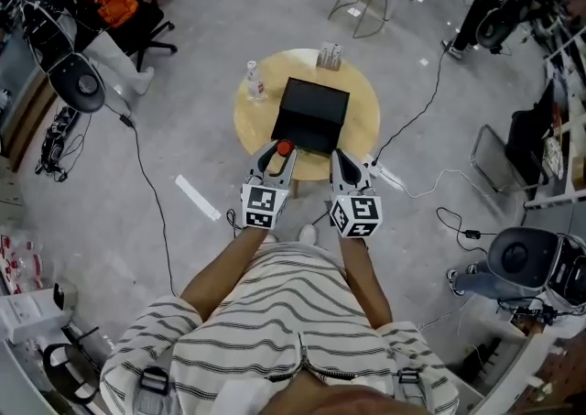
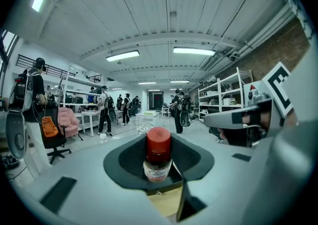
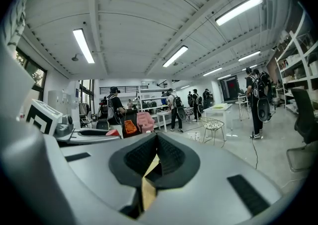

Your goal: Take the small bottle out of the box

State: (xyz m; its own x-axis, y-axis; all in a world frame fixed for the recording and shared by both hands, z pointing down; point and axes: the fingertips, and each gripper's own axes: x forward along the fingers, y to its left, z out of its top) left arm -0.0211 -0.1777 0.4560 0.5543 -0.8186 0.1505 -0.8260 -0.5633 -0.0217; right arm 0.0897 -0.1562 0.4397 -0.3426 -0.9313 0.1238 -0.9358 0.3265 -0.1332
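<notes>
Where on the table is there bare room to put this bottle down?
Bare: the right side of the table, beside the black box. Tight: left rim, between the box and the clear bottle. A small carton takes the far edge.

2 tools [image 1: 277,157] [image 1: 341,161], 1 small bottle [image 1: 284,147], 1 box [image 1: 311,115], 1 table [image 1: 364,102], 1 clear bottle [image 1: 254,81]

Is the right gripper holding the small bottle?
No, the right gripper has its jaws together on nothing, while the red-capped small bottle sits in the left gripper.
</notes>
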